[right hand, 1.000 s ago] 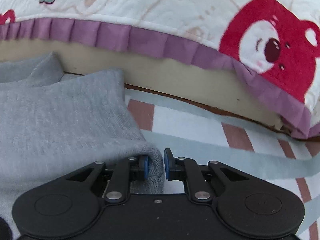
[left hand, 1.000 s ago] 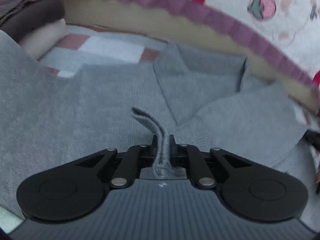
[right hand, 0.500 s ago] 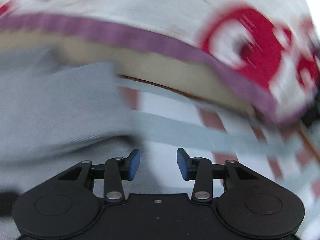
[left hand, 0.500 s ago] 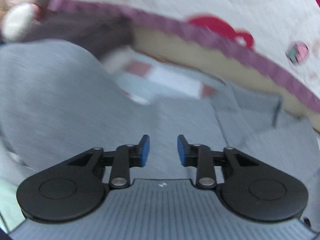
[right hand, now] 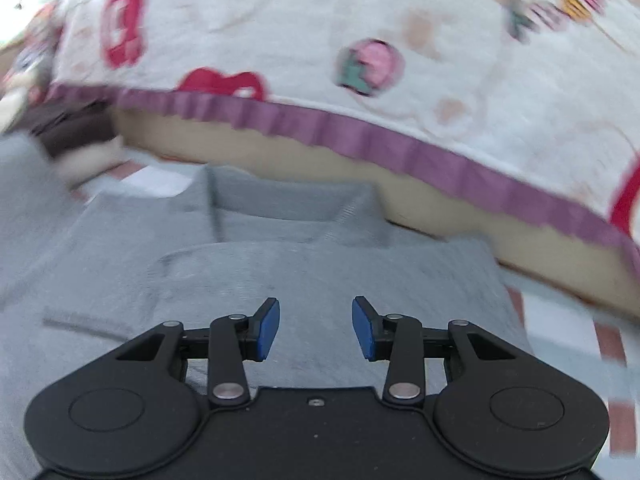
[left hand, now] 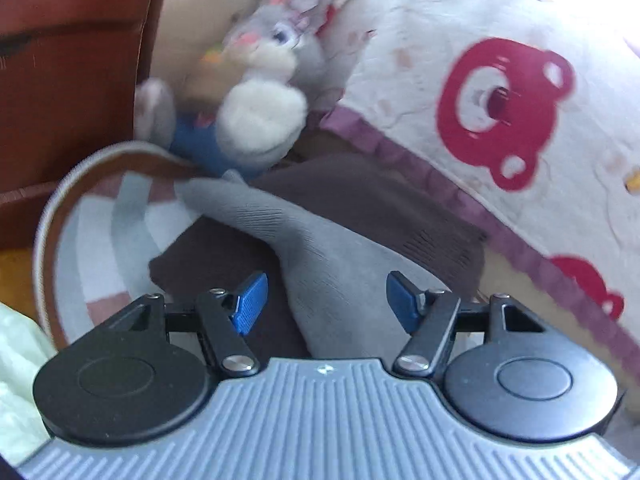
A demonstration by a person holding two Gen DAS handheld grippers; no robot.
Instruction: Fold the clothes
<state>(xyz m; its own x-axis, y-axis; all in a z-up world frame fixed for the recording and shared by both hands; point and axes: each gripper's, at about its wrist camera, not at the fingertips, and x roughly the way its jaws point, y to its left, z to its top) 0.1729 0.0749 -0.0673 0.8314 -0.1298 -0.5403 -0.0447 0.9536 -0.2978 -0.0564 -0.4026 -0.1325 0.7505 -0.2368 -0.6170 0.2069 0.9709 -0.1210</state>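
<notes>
Left tool (left hand: 324, 300) gapes wide over the grey sleeve (left hand: 320, 248), gripping nothing; right tool (right hand: 316, 328) hangs parted, empty, above the grey sweater (right hand: 320, 264).

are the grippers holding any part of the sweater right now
No. The left gripper and the right gripper are both open with nothing between the fingers; the grey sweater lies loose beneath them.

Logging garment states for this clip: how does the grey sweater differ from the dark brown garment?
The grey sweater is light grey and spread out, its sleeve draped over the dark brown garment. The dark brown garment sits bunched beneath the sleeve, by the plush rabbit. Both look knitted; neither gripper, left or right, holds either.
</notes>
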